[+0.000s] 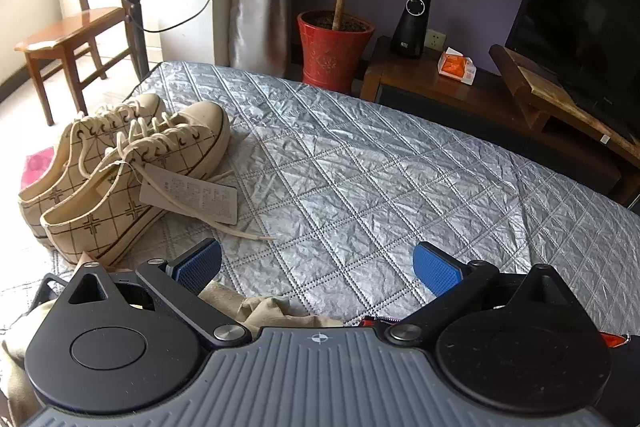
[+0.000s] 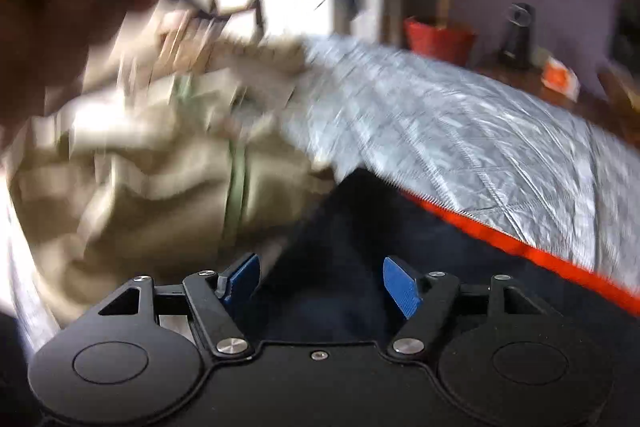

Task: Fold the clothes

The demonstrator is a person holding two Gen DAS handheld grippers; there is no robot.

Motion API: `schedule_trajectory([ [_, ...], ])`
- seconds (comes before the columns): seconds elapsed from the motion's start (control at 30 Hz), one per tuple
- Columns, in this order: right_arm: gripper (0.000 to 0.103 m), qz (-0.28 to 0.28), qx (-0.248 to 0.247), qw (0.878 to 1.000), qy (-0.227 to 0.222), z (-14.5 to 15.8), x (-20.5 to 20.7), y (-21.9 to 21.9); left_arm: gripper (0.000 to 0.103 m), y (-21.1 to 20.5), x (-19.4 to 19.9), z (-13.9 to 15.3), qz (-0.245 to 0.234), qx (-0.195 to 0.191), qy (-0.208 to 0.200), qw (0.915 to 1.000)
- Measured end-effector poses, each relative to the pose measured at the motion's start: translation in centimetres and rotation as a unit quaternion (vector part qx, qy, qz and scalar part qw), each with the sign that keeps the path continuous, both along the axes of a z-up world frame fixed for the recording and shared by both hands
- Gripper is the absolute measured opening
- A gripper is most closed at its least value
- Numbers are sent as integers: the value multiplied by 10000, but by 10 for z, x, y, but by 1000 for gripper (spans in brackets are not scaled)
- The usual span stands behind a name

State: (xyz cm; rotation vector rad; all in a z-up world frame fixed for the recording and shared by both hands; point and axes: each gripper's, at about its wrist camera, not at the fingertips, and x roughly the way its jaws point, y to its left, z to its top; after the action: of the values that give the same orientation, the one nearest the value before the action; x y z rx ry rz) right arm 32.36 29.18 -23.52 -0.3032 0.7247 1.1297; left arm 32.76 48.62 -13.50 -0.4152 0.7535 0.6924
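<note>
Left gripper [image 1: 318, 265]: blue-padded fingers spread wide, nothing between them, poised over the silver-grey quilted cover [image 1: 360, 163]. A crumpled beige cloth garment [image 1: 264, 309] lies just below and behind its left finger, partly under the gripper body; contact cannot be told. Ahead and to its left, a pair of cream canvas sneakers with brown grid lines [image 1: 120, 167] sits on the cover, a paper tag and loose lace trailing toward the gripper. Right gripper [image 2: 320, 285]: jaws apart, no cloth pinched; directly ahead between the fingers lies a dark navy garment with an orange zip edge [image 2: 360, 227], apparently not touched by the pads. The beige garment [image 2: 160, 167] is heaped ahead-left of this gripper, beside the navy one. Right wrist view is heavily motion-blurred; only it shows the full beige heap and the navy piece's spread. Only the left wrist view shows the sneakers clearly, plus a wooden chair [image 1: 68, 35], red plant pot [image 1: 332, 47] and black television [image 1: 584, 11] beyond the cover.
</note>
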Motion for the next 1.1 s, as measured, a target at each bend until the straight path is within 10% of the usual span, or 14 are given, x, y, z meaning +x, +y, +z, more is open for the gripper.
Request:
schedule_trajectory([
  [0.13,79,-901,113,9958,130,-3,18,-8,103,-6,5,-2,-90,33,50,9999],
  [0.3,80,201,-28,9985,506,-10,-3,1,103,-22,19,-7,-319,60,140,9994],
  [0.43,82,-707,588,9922,845,3,22,-50,103,-38,31,-15,-608,12,259,9978],
  [0.8,86,-2841,525,9570,-248,39,90,-242,103,-120,73,-43,-1647,301,724,9832],
  [1.1,76,-2354,-574,9674,-733,37,176,-256,103,-199,103,-70,-2610,519,1035,9584],
])
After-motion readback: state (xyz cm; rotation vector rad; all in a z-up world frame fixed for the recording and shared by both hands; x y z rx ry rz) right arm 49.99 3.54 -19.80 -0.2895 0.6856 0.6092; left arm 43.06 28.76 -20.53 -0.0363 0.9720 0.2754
